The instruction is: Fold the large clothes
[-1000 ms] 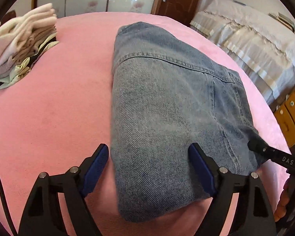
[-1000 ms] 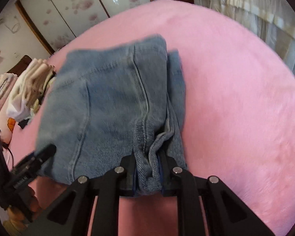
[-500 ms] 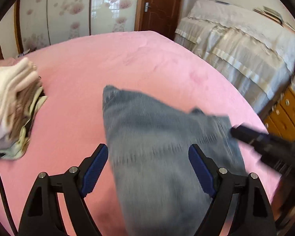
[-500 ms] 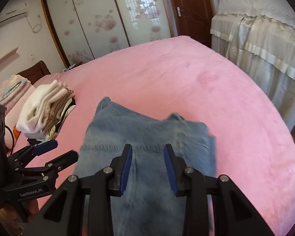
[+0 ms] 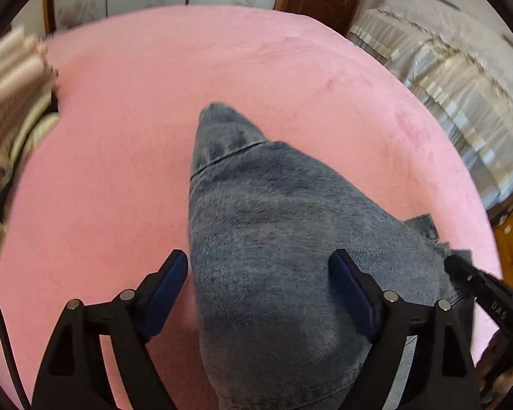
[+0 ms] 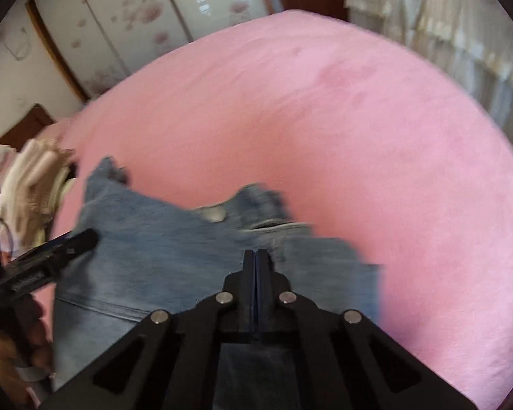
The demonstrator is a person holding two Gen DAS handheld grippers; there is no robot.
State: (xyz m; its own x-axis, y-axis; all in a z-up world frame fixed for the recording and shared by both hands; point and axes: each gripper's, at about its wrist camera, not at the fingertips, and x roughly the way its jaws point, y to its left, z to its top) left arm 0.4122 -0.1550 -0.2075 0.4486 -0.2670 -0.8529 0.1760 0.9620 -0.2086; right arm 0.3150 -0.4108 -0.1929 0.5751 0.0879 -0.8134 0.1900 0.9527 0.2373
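Observation:
Folded blue jeans lie on the pink bed cover. My left gripper is open, its blue pads astride the near end of the jeans. In the right wrist view the jeans lie below and ahead of my right gripper, whose jaws are pressed together with no cloth visible between them. The left gripper's finger shows at the jeans' left edge. The right gripper's finger shows at the jeans' right edge in the left wrist view.
A stack of folded light clothes lies at the left edge of the bed, also in the right wrist view. A second bed with a beige cover stands to the right. Wardrobe doors are behind.
My right gripper let go of the jeans' edge, opened, then closed empty. Both grippers drew back toward the near end of the jeans; the left stayed open.

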